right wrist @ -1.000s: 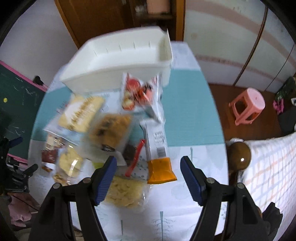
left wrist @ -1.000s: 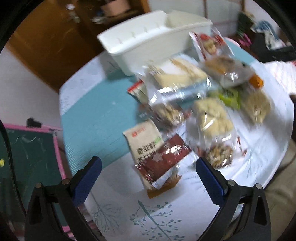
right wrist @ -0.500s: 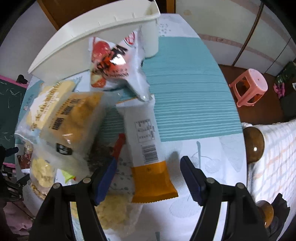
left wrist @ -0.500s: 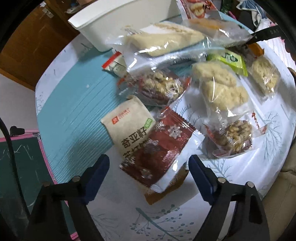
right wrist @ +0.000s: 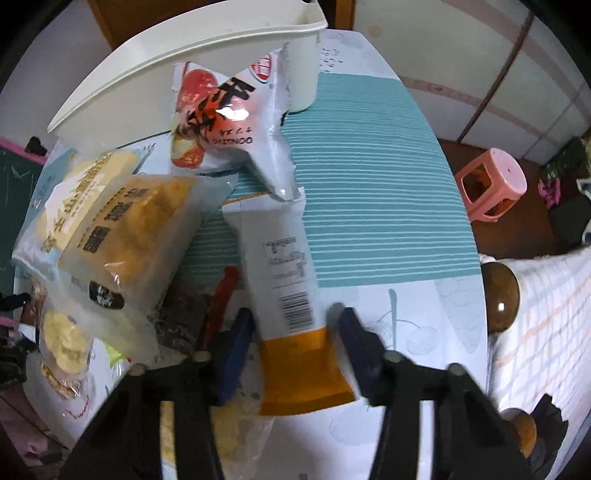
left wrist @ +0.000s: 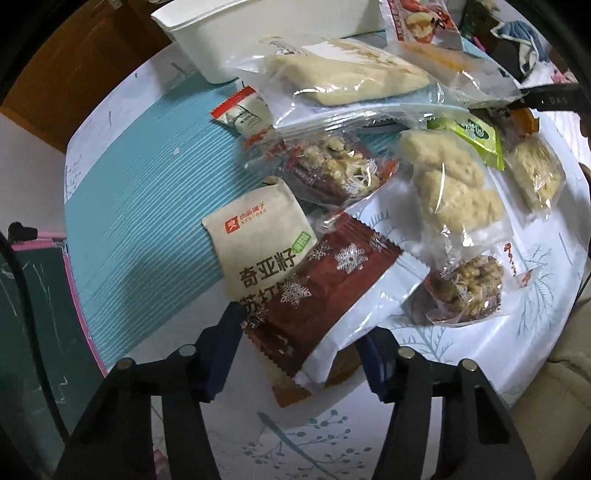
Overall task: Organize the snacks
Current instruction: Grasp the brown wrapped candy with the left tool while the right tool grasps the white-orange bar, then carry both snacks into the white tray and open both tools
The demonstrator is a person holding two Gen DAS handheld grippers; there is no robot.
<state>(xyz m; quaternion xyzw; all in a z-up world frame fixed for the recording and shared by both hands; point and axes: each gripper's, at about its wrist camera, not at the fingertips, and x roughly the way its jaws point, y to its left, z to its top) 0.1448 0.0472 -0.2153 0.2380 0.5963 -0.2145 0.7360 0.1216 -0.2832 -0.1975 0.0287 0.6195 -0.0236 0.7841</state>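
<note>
A pile of snack packets lies on a round table in front of a white plastic bin (left wrist: 258, 33), also seen in the right wrist view (right wrist: 159, 70). My left gripper (left wrist: 301, 345) is open, its blue fingers straddling a dark red snowflake packet (left wrist: 317, 291) that lies over a tan packet (left wrist: 258, 236). My right gripper (right wrist: 293, 336) is open, its fingers on either side of a white and orange packet (right wrist: 288, 288). Neither packet is squeezed.
Clear bags of pale puffed snacks (left wrist: 450, 188) and nut clusters (left wrist: 465, 288) lie to the right. A red and white bag (right wrist: 229, 118) leans on the bin. A pink stool (right wrist: 491, 177) stands on the floor beyond the table edge.
Both grippers have dropped closer to the table and their fingers have narrowed around the packets. The left one now straddles the red packet, the right one the white and orange packet.
</note>
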